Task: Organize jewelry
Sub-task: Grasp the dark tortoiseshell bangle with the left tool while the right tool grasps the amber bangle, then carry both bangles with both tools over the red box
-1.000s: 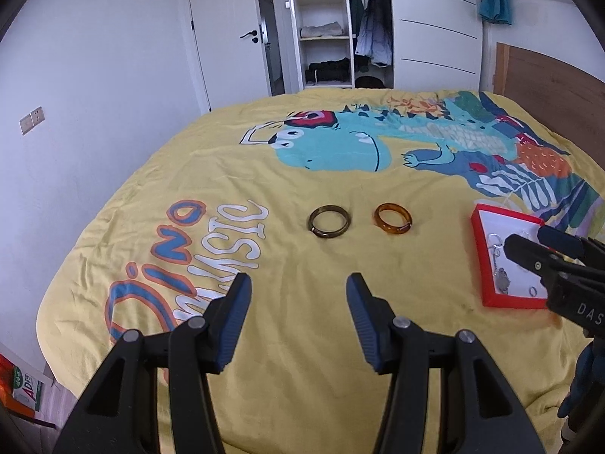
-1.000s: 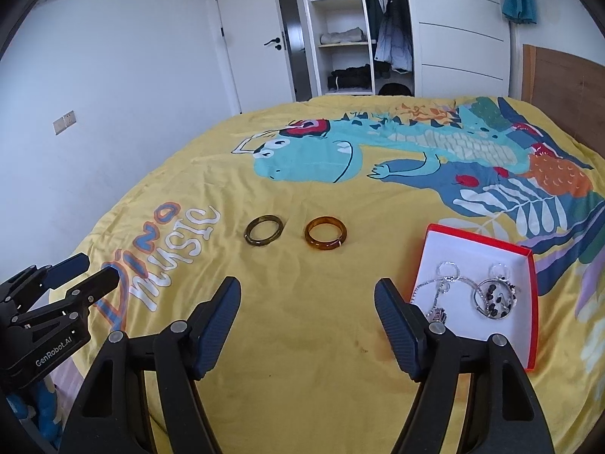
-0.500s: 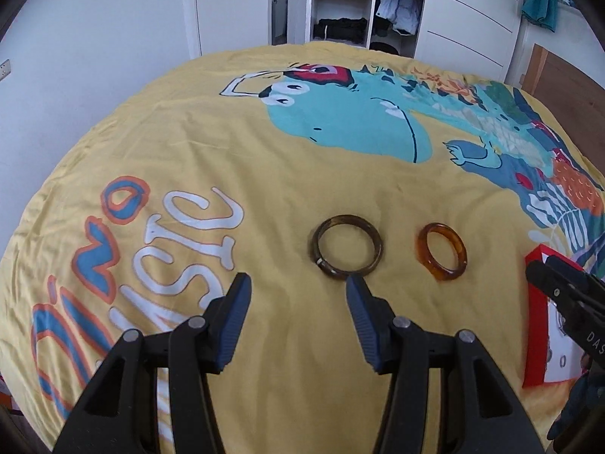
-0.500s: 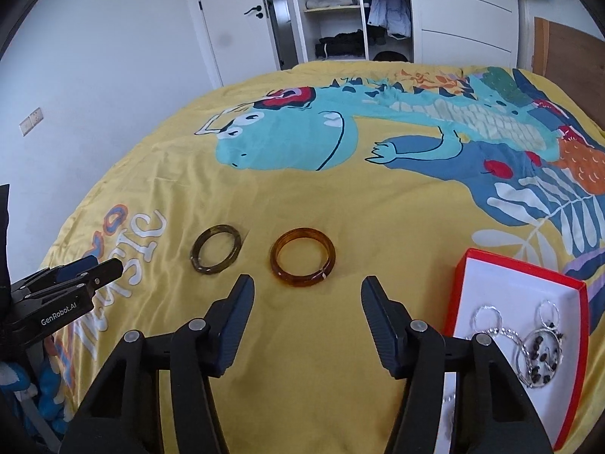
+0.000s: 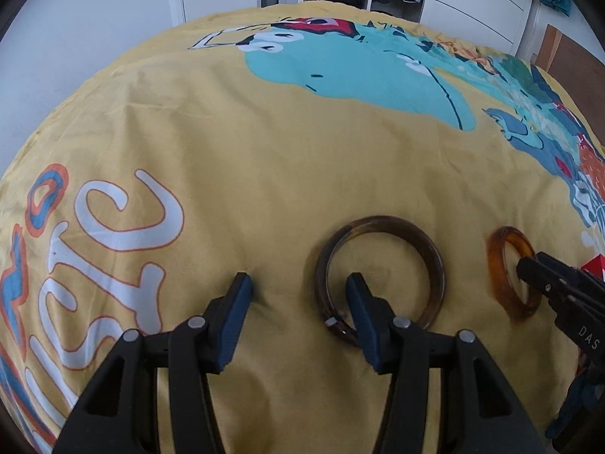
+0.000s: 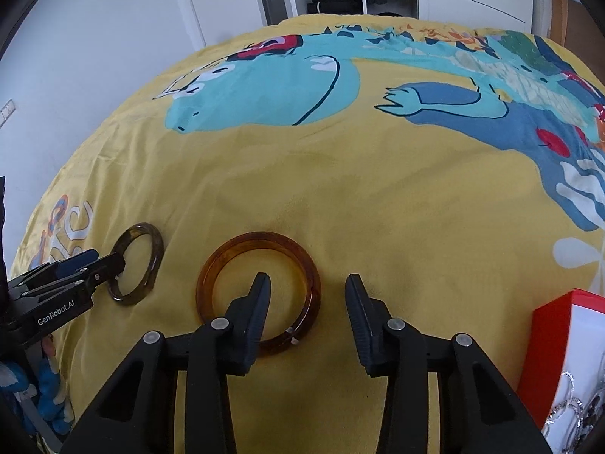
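I am lowering both claws onto the bed, one bangle each. My left claw (image 5: 298, 283) is standing wide apart, straddling the near-left rim of the dark bangle (image 5: 380, 278): one finger is sitting inside the ring, the other outside on the quilt (image 5: 264, 174), neither pad pressing yet. My right claw (image 6: 306, 283) has just been closing, and it is still apart; its left finger is reaching into the amber bangle (image 6: 259, 289) while the right finger is hanging outside, so the ring's right rim is lying between them, untouched as far as I can tell.

I am judging this as the pick-up step. Next, each claw is needing to settle down around its rim and squeeze, then carry the bangle toward the red box (image 6: 548, 340) just to my right, where silvery rings and chains are already lying on a white lining.

Both bangles are looking like smooth, glossy resin hoops, rigid and likely slippery, the dark one mottled brown, the amber one translucent. The quilt beneath is soft yellow cloth, giving a little, printed with a teal dinosaur further out. Beyond the bed a white door and an open wardrobe are standing.
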`<move>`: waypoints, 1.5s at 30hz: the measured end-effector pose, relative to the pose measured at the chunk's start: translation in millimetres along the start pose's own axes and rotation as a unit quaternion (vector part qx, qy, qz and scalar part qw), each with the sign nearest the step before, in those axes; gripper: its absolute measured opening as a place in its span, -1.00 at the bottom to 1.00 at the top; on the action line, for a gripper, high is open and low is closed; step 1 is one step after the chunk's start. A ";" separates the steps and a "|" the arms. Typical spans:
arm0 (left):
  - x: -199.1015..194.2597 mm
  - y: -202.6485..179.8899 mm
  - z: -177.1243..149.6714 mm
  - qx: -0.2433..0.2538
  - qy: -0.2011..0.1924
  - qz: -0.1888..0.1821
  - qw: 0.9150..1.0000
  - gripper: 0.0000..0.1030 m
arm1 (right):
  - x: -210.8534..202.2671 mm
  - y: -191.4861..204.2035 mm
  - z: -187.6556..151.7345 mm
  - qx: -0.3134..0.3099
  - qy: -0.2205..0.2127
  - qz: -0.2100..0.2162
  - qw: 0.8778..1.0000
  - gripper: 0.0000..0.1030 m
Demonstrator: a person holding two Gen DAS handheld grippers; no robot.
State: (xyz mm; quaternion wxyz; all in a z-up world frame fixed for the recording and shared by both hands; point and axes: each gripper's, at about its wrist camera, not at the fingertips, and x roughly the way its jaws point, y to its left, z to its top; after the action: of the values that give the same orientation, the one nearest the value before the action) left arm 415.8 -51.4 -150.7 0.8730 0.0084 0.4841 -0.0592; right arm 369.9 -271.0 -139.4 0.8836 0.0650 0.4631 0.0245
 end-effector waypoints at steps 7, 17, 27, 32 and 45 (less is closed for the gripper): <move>11.4 -3.6 -0.7 0.012 -0.013 0.009 1.000 -0.04 | 17.3 6.9 -9.1 -0.020 -0.016 -0.017 1.000 -0.25; 0.5 -17.0 -2.4 0.039 -0.043 0.043 0.997 -0.79 | 12.3 11.3 -11.2 -0.036 -0.046 -0.032 0.998 -0.78; -47.0 -14.8 -8.4 0.026 -0.059 0.039 0.997 -0.83 | -41.7 18.2 -16.6 -0.034 -0.069 -0.015 0.997 -0.79; -77.0 -18.8 -23.8 0.041 -0.063 0.043 0.996 -0.83 | -79.1 25.4 -24.0 -0.034 -0.081 -0.014 0.996 -0.80; -177.5 -37.0 -68.3 0.064 -0.088 0.028 0.994 -0.83 | -188.1 25.8 -65.4 -0.025 -0.109 -0.030 0.993 -0.79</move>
State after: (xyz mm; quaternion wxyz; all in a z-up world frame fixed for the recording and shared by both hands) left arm 261.0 -66.3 -35.2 0.9114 0.0723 0.3998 -0.0661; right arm 209.5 -258.9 -19.4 0.9303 0.0312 0.3655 0.0027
